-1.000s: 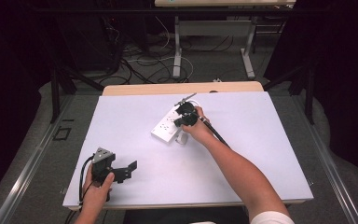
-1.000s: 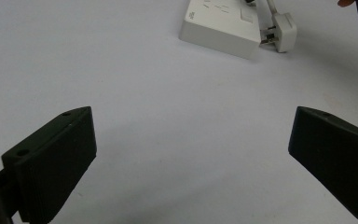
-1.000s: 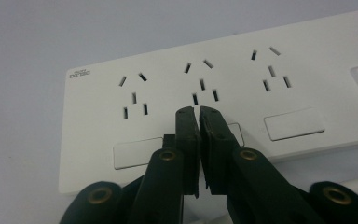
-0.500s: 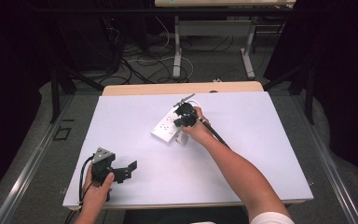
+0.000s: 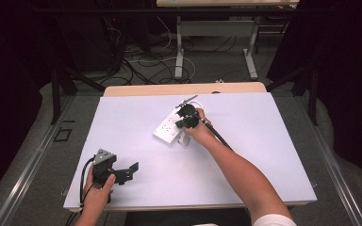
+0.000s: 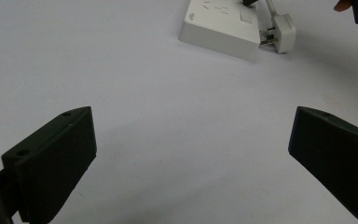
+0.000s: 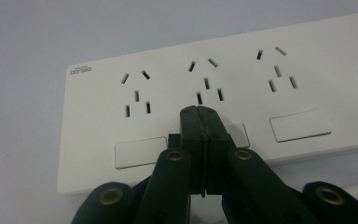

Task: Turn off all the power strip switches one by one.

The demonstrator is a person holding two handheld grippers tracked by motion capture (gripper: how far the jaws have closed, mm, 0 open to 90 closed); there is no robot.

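Here, right gripper (image 7: 199,114) closed, over white power strip (image 7: 223,88)

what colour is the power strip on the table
White, with white rocker switches below its sockets. The power strip shows best in the right gripper view.

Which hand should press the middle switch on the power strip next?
Right. Its tool is shut, tips right over the strip's middle switch. The left tool sits open near the table's front edge, far from the strip.
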